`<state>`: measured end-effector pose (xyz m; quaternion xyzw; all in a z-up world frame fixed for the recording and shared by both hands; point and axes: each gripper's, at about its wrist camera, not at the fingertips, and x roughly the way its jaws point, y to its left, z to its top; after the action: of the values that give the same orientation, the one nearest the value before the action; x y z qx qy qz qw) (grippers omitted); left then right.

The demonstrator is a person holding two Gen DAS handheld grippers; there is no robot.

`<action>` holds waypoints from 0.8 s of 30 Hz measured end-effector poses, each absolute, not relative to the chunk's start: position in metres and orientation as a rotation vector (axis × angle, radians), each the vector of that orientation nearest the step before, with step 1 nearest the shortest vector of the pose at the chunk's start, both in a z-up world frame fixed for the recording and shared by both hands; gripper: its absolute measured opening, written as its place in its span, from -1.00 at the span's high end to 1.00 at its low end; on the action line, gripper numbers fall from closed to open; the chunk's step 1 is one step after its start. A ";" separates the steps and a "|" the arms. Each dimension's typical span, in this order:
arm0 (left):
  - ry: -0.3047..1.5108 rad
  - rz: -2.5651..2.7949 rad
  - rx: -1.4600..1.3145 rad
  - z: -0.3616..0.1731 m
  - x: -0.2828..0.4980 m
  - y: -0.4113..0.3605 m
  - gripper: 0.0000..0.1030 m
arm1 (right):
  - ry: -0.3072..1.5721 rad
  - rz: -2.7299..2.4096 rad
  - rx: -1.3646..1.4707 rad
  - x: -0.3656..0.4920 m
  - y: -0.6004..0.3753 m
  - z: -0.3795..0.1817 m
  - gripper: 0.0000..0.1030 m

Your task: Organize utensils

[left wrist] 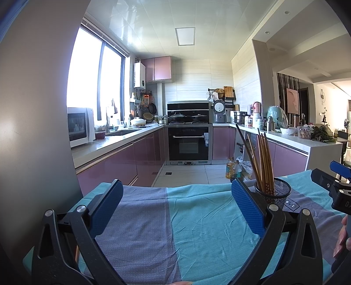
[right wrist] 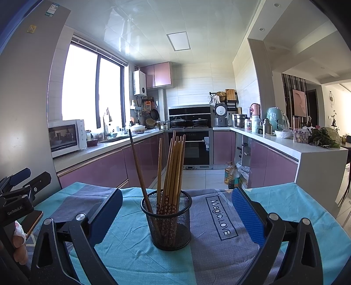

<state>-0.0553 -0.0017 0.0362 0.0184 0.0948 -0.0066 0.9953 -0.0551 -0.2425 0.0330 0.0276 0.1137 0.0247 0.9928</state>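
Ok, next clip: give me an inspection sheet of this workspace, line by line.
Surface: table under a teal and grey cloth, printed "Magic.LOVE".
Job's things: chopsticks stand upright in a black mesh cup; one darker stick leans left.
Clutter: a phone-like slab at the table's left edge.
Grippers: left claw open, empty; right claw open, the cup between its fingers, untouched.
Cables: nothing seen.
Surroundings: kitchen, oven, microwave, oil bottles on floor.

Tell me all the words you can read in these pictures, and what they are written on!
"Magic.LOVE": printed in a box on the tablecloth.
"OVE": the end of that same print, seen from the left wrist view beside the mesh cup.
"GenRobot.AI": on the left gripper body.
"DA": cut-off letters on the right gripper body.
Stickers on the fridge, the oven display and the oil bottle labels: too small or blurred to read.
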 end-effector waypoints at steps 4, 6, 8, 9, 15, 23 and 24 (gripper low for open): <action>0.191 -0.013 0.038 0.036 -0.055 -0.002 -0.89 | 0.228 0.049 0.059 -0.056 -0.243 0.033 -0.87; 0.192 -0.012 0.038 0.036 -0.055 -0.002 -0.89 | 0.228 0.049 0.059 -0.056 -0.244 0.033 -0.87; 0.192 -0.012 0.036 0.036 -0.055 -0.001 -0.89 | 0.229 0.049 0.058 -0.056 -0.244 0.033 -0.87; 0.192 -0.012 0.037 0.036 -0.055 -0.002 -0.89 | 0.229 0.049 0.058 -0.056 -0.244 0.033 -0.87; 0.196 -0.011 0.039 0.035 -0.054 -0.003 -0.89 | 0.231 0.048 0.059 -0.056 -0.245 0.032 -0.87; 0.201 -0.016 0.040 0.034 -0.055 -0.004 -0.89 | 0.236 0.052 0.061 -0.054 -0.245 0.031 -0.87; 0.201 -0.018 0.042 0.033 -0.055 -0.004 -0.89 | 0.236 0.052 0.060 -0.054 -0.245 0.031 -0.87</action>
<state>-0.0552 -0.0044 0.0330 0.0208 0.1003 -0.0090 0.9947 -0.0535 -0.2446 0.0307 0.0301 0.1178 0.0257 0.9922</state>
